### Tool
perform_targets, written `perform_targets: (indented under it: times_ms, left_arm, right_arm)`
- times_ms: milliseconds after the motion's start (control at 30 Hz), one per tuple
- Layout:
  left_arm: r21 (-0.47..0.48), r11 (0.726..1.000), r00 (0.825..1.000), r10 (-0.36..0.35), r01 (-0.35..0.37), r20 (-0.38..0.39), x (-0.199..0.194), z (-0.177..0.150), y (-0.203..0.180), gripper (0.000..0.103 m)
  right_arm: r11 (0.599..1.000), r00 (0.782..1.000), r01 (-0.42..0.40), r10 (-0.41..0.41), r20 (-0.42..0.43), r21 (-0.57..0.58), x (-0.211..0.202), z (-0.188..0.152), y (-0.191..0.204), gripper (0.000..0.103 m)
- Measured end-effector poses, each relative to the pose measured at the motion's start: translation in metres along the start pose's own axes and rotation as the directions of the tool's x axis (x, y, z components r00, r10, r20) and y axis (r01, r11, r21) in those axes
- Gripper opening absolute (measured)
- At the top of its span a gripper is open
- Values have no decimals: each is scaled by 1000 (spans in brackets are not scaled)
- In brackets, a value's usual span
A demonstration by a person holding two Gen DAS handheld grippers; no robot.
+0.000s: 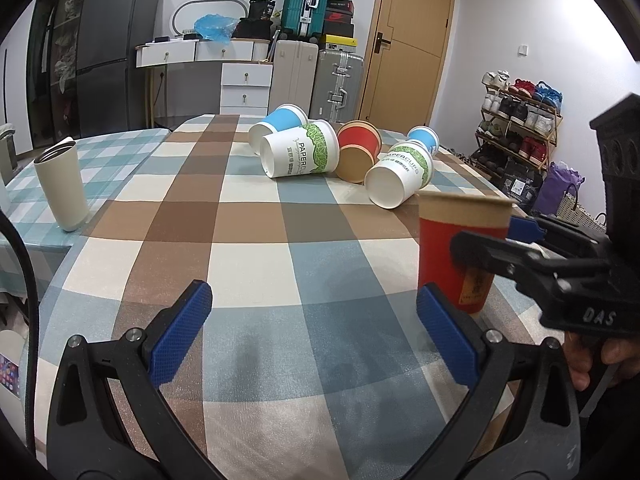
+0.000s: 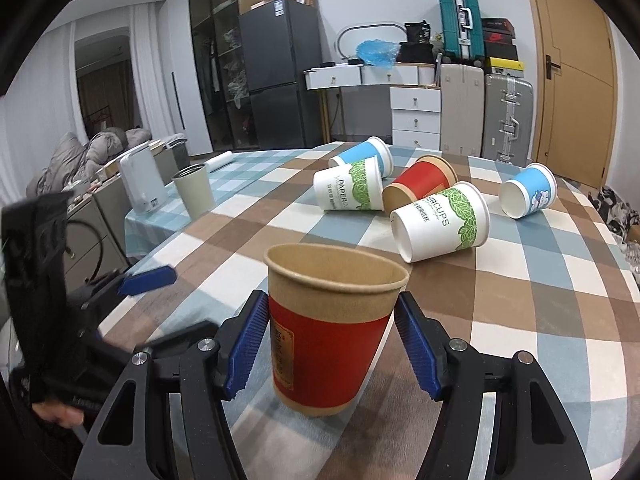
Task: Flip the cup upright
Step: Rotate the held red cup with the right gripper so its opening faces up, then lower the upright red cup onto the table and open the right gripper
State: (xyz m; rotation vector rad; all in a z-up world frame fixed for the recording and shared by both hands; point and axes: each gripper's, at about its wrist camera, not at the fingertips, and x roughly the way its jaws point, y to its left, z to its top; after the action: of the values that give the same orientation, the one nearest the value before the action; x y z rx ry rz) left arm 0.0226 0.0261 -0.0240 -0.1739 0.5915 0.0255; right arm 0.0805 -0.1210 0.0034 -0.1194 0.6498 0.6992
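Fingers (image 2: 256,344) of your right gripper (image 2: 332,344) bracket the red cup (image 2: 328,332) on both sides. The near pad lies against the cup wall; the far pad shows a narrow gap, so I judge the grip light or just being let go, and cannot tell which. The red cup stands mouth up, with its base at or just above the checked desk (image 2: 520,304); actual contact with the cloth cannot be confirmed from either view. That placement fits the task: this cup appears already turned upright, near the front edge, apart from the others.

Your left gripper (image 1: 316,332) hangs over bare cloth with its fingers (image 1: 184,332) spread wide, holding and touching nothing. It sits just beside the red cup (image 1: 460,248), likely parked out of the way.

Five paper cups lie on their sides farther back: a green-print cup (image 2: 440,220), a second green-print cup (image 2: 348,190), a second red cup (image 2: 420,184), a blue cup (image 2: 528,196) and a second blue cup (image 2: 364,156). A pale tumbler (image 1: 60,184) stands upright at the left.
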Motion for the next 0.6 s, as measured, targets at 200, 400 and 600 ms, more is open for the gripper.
perform_targets:
  times_ms: [200,400,600]
  left_arm:
    - [0,1000,1000,2,-2,4,0,0,-1,102]
    - [-1,1000,1000,1,-1,5,0,0,-2,102]
    - [2,1000,1000,4,-4,13,0,0,-3,102]
  right_arm:
    - [1000,1000,6,-6,-3,-27,-7,-14,4,66]
    - [999,1000,1,0,11,-41,-11,-22,5,66]
    - [998,1000,0,2,26,-64,-15,-22,7,74]
